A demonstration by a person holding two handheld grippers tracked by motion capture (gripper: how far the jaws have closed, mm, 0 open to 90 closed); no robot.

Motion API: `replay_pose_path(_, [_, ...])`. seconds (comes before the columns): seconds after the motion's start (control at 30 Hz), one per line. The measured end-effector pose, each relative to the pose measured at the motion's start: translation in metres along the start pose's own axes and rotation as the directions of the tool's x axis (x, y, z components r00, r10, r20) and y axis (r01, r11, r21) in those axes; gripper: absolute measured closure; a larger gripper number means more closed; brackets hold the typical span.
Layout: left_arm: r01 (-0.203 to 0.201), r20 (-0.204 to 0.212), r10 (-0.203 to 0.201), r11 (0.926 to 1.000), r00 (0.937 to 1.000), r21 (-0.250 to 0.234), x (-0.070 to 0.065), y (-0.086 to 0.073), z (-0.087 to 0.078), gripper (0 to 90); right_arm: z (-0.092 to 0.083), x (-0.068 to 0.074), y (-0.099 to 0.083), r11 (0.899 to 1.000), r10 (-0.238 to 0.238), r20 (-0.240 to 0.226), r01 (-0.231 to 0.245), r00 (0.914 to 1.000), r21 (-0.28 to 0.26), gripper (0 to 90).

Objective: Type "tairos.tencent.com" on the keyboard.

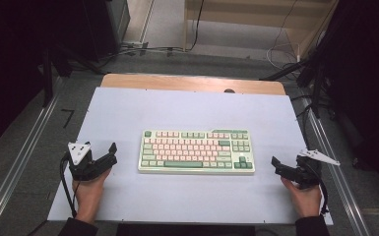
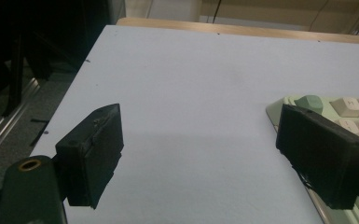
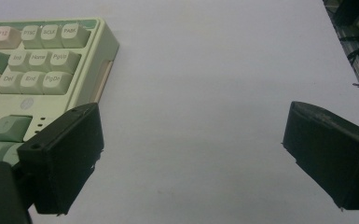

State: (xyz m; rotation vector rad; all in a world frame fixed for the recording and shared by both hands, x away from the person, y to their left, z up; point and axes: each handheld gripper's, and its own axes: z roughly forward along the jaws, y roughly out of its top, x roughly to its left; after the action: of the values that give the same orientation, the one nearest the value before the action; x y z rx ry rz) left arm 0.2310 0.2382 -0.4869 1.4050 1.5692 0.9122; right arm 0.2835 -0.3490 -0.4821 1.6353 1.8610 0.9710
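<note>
On the smooth white mat (image 1: 128, 113), a rectangular pastel plastic keyboard (image 1: 196, 151).

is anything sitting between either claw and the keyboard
Nothing visible does. The left claw and right claw both stand open on either side of the keyboard, with just bare white table sheet between each and its nearer end.

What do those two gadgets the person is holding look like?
Each is a black handheld claw, the left claw and the right claw, with two blocky black jaws. A pale grey three-cornered plate sits on top of each, and a black cable trails back. The person's sleeves are dark.
</note>
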Motion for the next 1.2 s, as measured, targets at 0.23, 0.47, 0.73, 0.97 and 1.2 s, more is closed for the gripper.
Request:
replay_pose_path(0.23, [0.003,0.0,-0.003,1.0,1.0,0.006,0.0,0.0,0.0,15.7,-0.001,0.004,0.002,1.0,0.015,-0.024,-0.015,0.9996,-0.001,3.1])
replay_pose_path(0.47, [0.016,0.029,-0.016,0.9999,0.9995,-0.002,-0.002,0.001,-0.002,18.9,-0.001,0.013,0.003,1.0,-0.016,-0.033,0.016,0.9993,-0.003,3.2])
replay_pose_path(0.73, [-0.013,0.059,0.013,0.9999,0.9982,-0.002,-0.016,0.003,-0.001,19.0,0.007,0.034,0.007,0.998,-0.06,-0.089,0.062,0.9942,0.019,3.2])
replay_pose_path(0.97, [-0.022,0.098,0.022,0.9997,0.995,-0.006,-0.026,0.004,-0.002,22.2,0.007,0.043,0.011,0.997,-0.071,-0.119,0.071,0.9904,-0.002,8.0])
replay_pose_path(1.2, [-0.034,0.129,0.035,0.9993,0.991,-0.014,-0.039,0.007,-0.001,33.8,0.007,0.055,0.018,0.995,-0.103,-0.178,0.1,0.9787,-0.026,24.8])
